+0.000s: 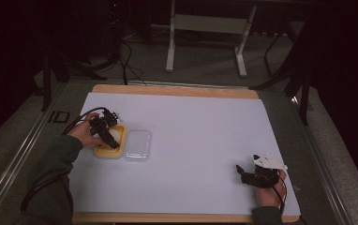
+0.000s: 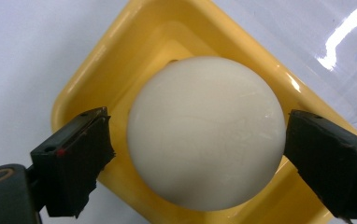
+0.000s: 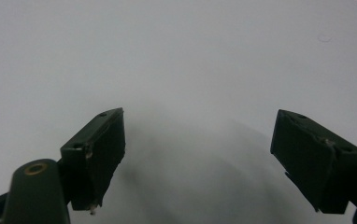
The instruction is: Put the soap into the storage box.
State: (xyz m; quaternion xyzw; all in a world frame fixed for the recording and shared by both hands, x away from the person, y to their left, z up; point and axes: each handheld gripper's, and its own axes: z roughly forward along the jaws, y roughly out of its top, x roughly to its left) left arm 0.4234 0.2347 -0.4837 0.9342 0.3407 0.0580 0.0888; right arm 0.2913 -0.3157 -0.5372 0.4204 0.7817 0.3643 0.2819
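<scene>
Egg [image 2: 204, 133]: seated in yellow tray [image 2: 97, 74]. My left claw [image 2: 197, 158]: wide, pads clear. Clear lid [image 1: 137, 145]: beside tray, likely next.

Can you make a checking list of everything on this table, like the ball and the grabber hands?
Surface: white sheet on a wooden table.
Job's things: white ball sits in yellow tray; clear lid lies beside the tray.
Clutter: nothing seen.
Grippers: left gripper open, jaws either side of the ball with gaps; right gripper open, over bare sheet.
Cables: black cable trails from left gripper.
Surroundings: dark room, white stand behind the table.
</scene>
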